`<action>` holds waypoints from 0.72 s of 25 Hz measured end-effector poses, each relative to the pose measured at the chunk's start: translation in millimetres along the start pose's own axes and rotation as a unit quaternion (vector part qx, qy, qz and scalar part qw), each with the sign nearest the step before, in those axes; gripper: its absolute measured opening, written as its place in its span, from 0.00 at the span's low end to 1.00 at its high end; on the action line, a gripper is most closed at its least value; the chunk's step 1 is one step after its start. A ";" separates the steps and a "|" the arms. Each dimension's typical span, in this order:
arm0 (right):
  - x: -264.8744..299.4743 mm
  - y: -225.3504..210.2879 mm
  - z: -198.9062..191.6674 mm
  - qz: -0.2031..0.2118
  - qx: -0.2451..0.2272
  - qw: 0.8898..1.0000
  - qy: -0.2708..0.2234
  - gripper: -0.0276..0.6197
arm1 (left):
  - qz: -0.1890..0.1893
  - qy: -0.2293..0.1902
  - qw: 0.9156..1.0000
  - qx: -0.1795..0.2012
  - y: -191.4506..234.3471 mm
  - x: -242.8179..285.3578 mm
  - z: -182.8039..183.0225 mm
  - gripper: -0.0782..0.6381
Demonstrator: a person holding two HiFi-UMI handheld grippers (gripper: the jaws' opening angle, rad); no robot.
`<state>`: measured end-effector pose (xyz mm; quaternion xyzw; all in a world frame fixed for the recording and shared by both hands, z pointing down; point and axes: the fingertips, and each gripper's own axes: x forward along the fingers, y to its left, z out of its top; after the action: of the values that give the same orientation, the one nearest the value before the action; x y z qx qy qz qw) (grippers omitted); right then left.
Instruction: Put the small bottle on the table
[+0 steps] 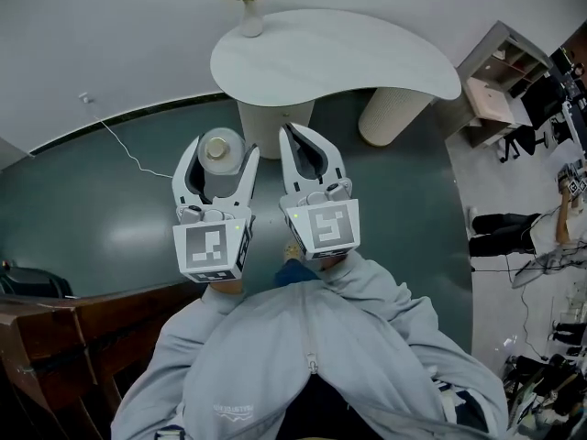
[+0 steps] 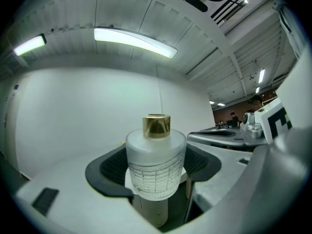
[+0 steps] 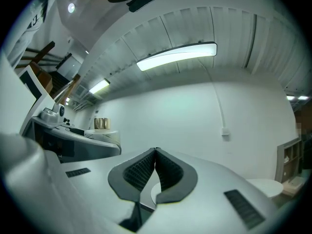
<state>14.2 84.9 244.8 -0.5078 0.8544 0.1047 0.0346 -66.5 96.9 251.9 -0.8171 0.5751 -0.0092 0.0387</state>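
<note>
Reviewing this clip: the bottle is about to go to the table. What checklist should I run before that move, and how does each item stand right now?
1. Small bottle sits between the left gripper jaws: ok.
2. Bottle upright with its gold cap on: ok.
3. Right gripper shut, empty and apart from the bottle: ok.
4. Bare space on the table to set it down: ok. Only a vase stands there, at the far end.
5. Bottle over the tabletop: not ok. In the head view it appears short of the near edge, over the floor.
6. Grip firm enough to carry: cannot tell.
</note>
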 end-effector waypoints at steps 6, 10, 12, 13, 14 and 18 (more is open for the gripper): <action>40.1 -31.3 -14.5 0.019 -0.001 1.000 0.006 0.08 | 0.018 0.004 1.000 -0.002 7.9 50.1 -4.9 0.57; 60.0 -46.6 -25.6 0.035 0.000 0.999 0.004 0.08 | 0.031 0.006 0.999 -0.002 12.1 76.7 -11.8 0.57; 67.6 -56.2 -26.0 0.036 0.003 0.999 0.002 0.08 | 0.038 0.006 0.999 0.001 12.3 88.3 -12.1 0.57; 70.9 -59.8 -25.8 0.038 0.006 0.999 -0.002 0.08 | 0.040 0.006 0.999 0.004 12.0 93.1 -11.3 0.57; 74.1 -63.1 -26.7 0.041 0.009 0.999 -0.004 0.08 | 0.042 0.007 0.999 0.007 11.6 97.3 -10.1 0.57; 84.0 -72.2 -28.4 0.044 0.013 0.999 -0.005 0.08 | 0.049 0.009 0.999 0.014 12.1 107.4 -5.7 0.57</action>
<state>38.3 -26.9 248.2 -0.4684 0.8772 0.0977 0.0403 -41.8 -8.5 253.5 -0.7874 0.6144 -0.0231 0.0453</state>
